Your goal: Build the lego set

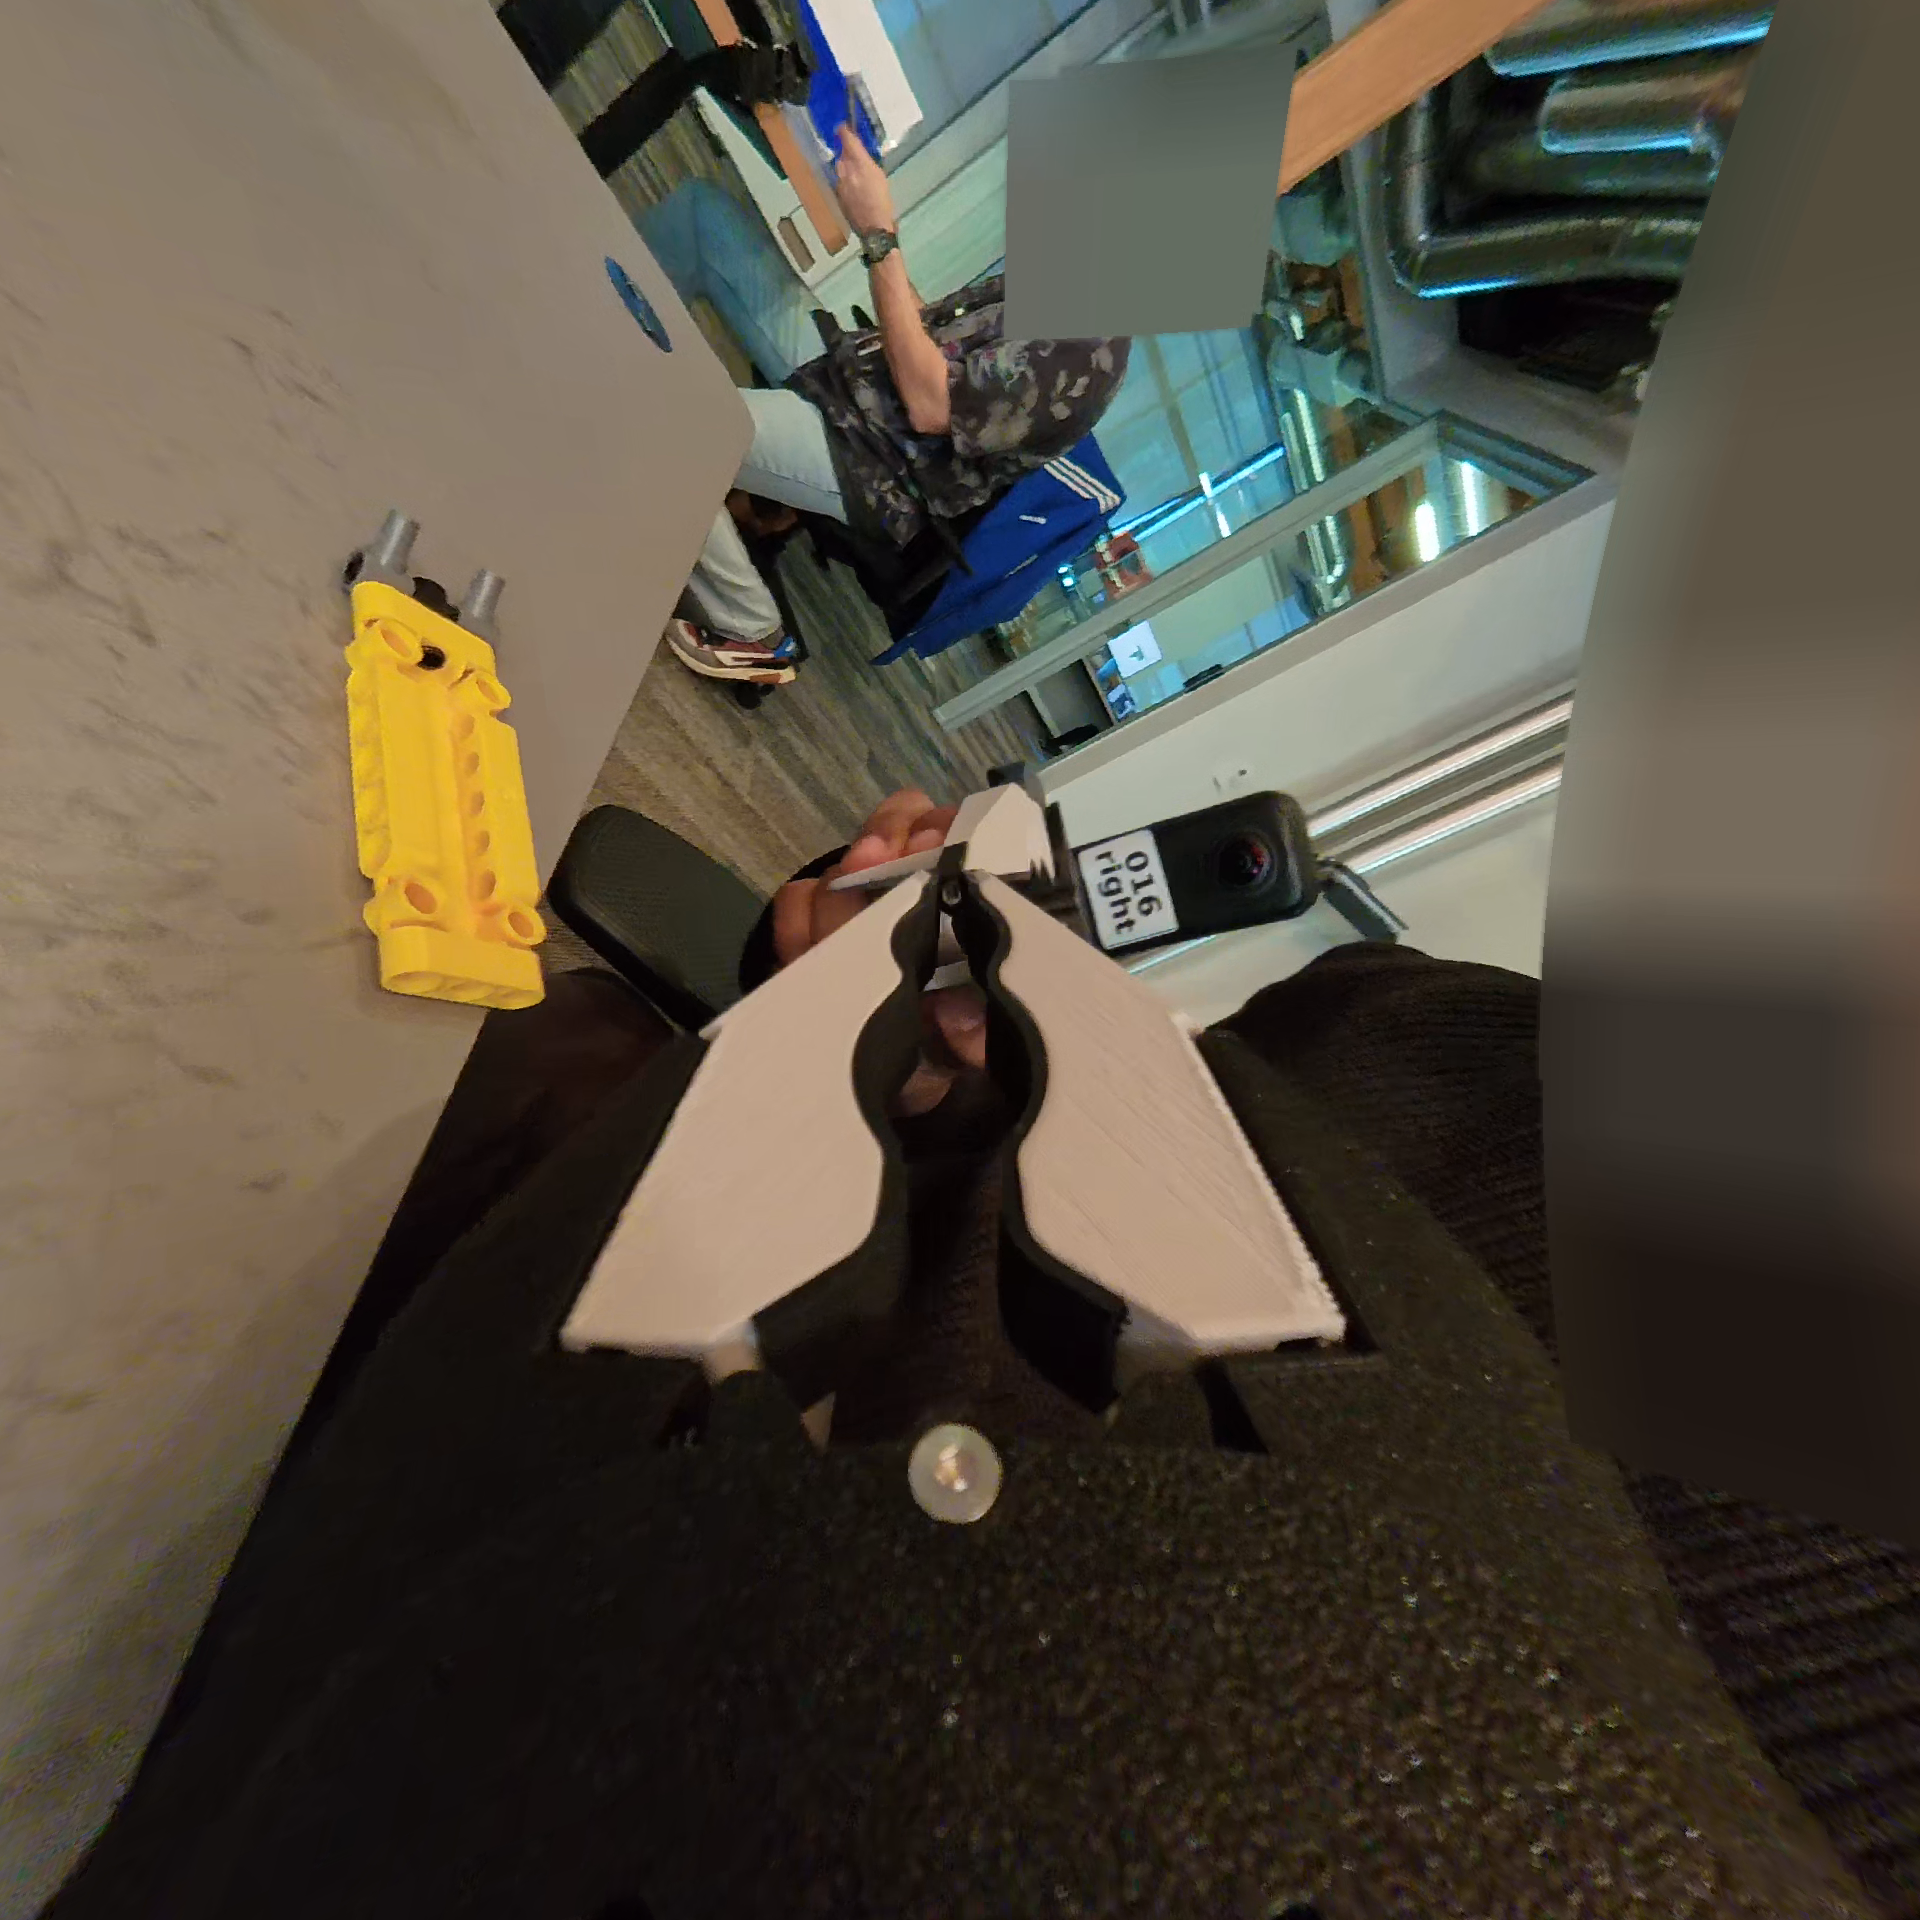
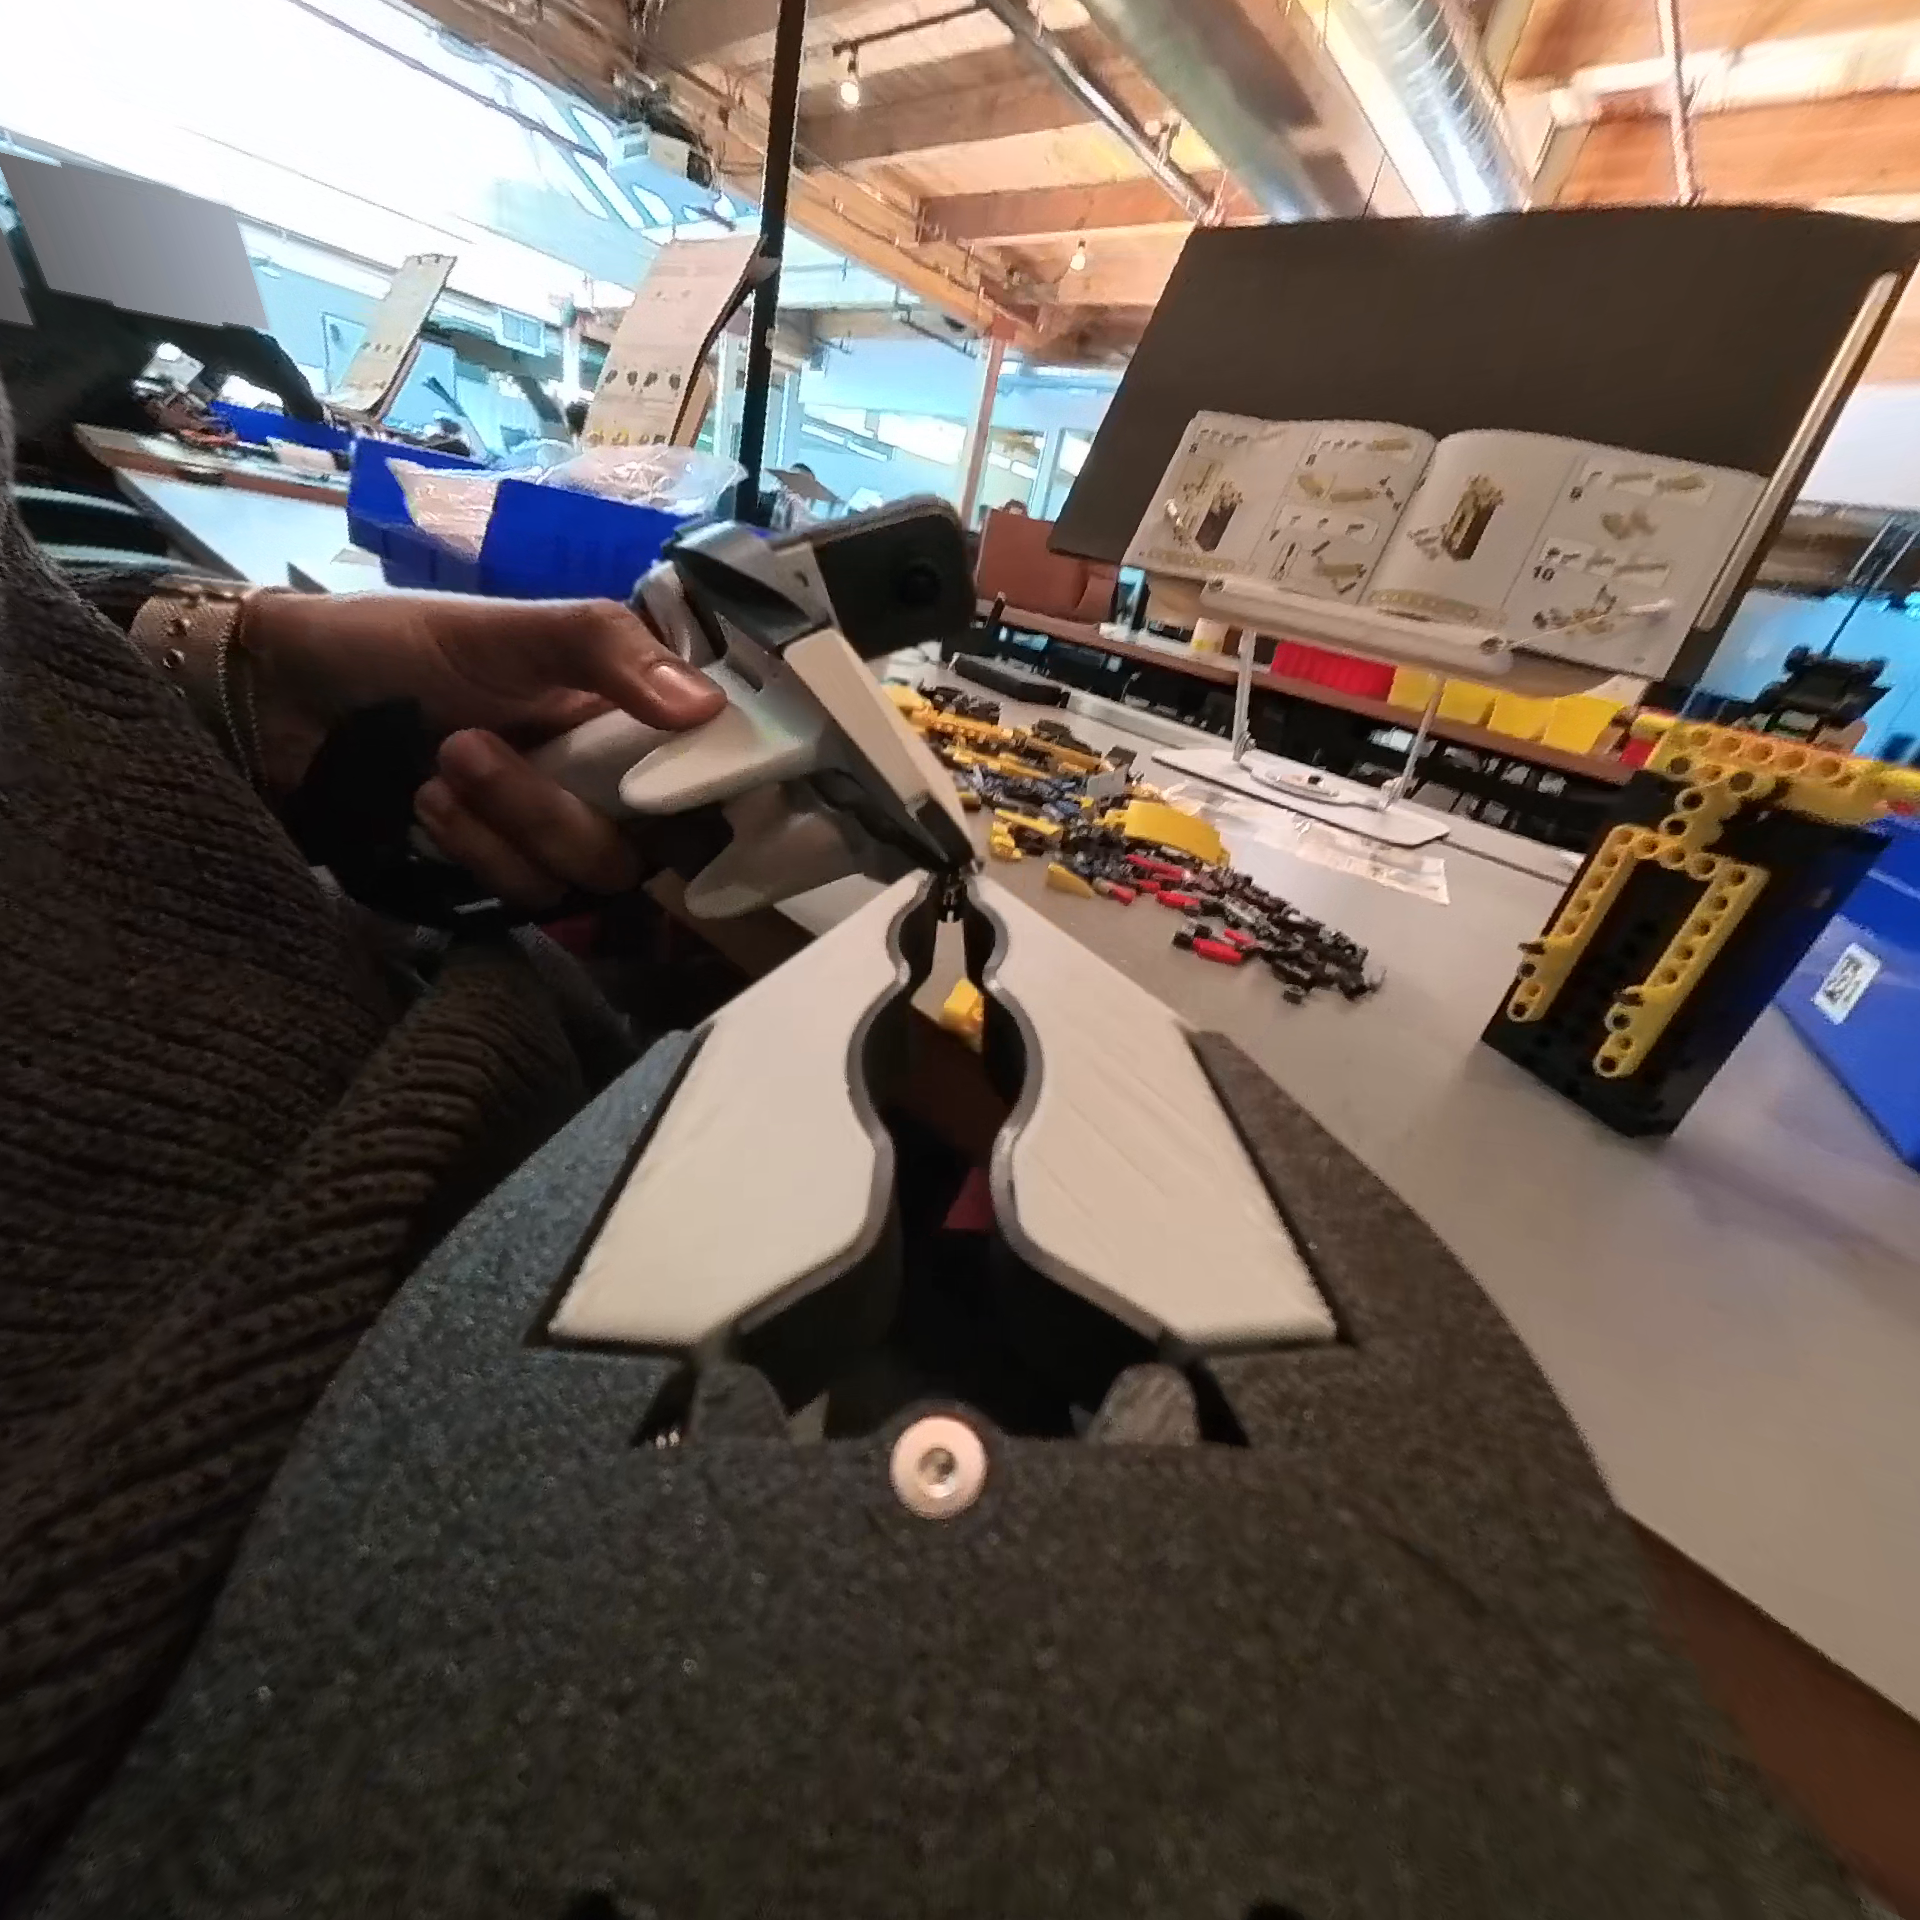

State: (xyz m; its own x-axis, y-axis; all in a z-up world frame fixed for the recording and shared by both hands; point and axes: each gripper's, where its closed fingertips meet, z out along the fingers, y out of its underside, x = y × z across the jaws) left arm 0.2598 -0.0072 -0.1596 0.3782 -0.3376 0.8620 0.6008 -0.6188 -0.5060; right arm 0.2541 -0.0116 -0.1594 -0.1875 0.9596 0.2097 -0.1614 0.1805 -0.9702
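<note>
My left gripper (image 1: 951,891) is shut, with a small dark piece pinched at its tips. My right gripper (image 2: 949,902) is also shut on a small dark piece. The two grippers meet tip to tip in the air in front of a person's dark sweater, off the table's near edge. The right gripper (image 1: 1003,836) shows just beyond the left one's tips, and the left gripper (image 2: 940,831) shows just beyond the right one's tips, held in a hand. I cannot tell whether they hold one piece or two. A yellow panel piece (image 1: 442,790) with grey pins (image 1: 393,540) lies on the grey table (image 1: 208,416).
A black and yellow built model (image 2: 1662,935) stands on the table (image 2: 1558,1299) to the right. A pile of loose small pieces (image 2: 1143,852) lies behind the tips. An open booklet (image 2: 1434,530) rests on a stand. A blue bin (image 2: 1860,987) sits far right. A seated person (image 1: 935,416) is beyond the table. The grippers are tip to tip, or close to it.
</note>
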